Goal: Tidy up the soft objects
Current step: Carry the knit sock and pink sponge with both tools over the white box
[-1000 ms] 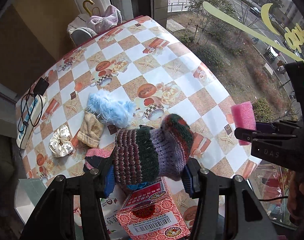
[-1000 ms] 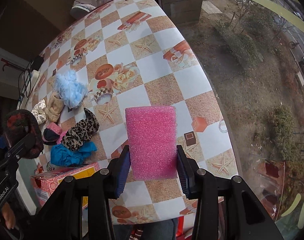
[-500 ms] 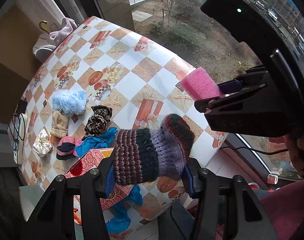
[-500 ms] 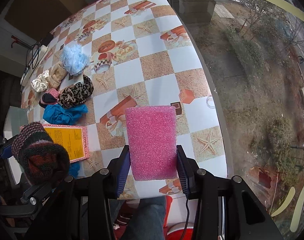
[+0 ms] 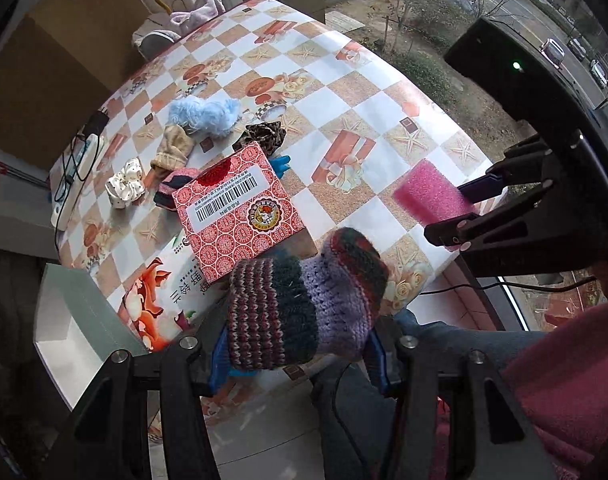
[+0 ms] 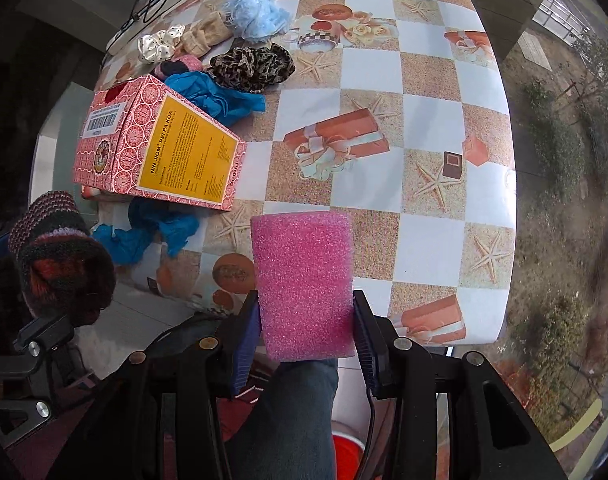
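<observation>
Left wrist view looks steeply down on a table (image 5: 368, 92) in a checked starfish-and-gift cloth beside a window onto a street, with a red carton (image 5: 236, 210) at centre and scrunchies and small knits heaped at ten o'clock of it. Left claw (image 5: 296, 354) clamps a striped knitted sock (image 5: 304, 300) past the near table edge; at three o'clock the right claw (image 6: 306, 338) grips a pink sponge (image 6: 304, 280), both pointing nearly straight down

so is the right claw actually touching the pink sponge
Touching. The right wrist view shows the right claw with both pads pressed flat against the sides of the pink sponge, no gap either side.
</observation>
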`<state>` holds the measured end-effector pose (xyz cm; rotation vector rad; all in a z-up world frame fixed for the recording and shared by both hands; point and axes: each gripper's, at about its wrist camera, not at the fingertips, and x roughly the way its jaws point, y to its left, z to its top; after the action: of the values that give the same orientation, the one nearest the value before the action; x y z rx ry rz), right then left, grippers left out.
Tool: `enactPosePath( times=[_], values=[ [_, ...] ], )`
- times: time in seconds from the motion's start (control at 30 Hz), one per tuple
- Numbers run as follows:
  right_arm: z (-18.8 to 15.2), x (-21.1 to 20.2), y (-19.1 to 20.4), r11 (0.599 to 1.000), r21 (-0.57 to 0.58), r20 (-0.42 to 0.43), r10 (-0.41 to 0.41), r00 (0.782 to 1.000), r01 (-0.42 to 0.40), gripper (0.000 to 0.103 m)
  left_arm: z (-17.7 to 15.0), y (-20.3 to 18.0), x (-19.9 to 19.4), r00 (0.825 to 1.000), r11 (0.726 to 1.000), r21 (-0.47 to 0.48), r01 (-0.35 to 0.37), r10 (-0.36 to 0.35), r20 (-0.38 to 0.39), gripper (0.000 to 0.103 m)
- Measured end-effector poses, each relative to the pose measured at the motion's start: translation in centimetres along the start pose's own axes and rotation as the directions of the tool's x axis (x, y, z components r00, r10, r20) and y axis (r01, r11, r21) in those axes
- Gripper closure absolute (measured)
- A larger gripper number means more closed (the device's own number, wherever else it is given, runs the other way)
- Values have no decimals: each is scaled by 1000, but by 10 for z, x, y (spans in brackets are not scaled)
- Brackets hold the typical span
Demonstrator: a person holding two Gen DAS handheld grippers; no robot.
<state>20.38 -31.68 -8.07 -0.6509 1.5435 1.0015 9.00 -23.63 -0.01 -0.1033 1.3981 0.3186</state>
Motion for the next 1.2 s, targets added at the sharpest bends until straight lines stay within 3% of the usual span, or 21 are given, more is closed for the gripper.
enactPosePath(
  times=[0.27, 0.43, 0.7, 0.93, 1.2],
  values=[
    [9, 4, 81, 983, -180, -18, 28, 999, -31, 58, -53, 70, -6, 999, 988, -152, -41, 43, 6, 45],
    [18, 11, 136, 971, -234, -35, 42, 999, -49, 58, -88, 125, -5, 998, 972, -228, -57, 61, 12, 45],
    [43, 20, 213, 950, -312, -16, -9, 1000, 4, 58, -126, 206, 2, 995, 935, -347, -77, 93, 30, 45],
    [65, 28, 274, 920, -389, -7, -49, 999, 42, 58, -168, 265, 14, 993, 847, -523, -94, 118, 13, 45],
    [82, 48, 346, 873, -487, -35, -54, 998, 31, 58, -214, 308, 38, 992, 740, -662, -116, 124, -35, 45]
  ],
)
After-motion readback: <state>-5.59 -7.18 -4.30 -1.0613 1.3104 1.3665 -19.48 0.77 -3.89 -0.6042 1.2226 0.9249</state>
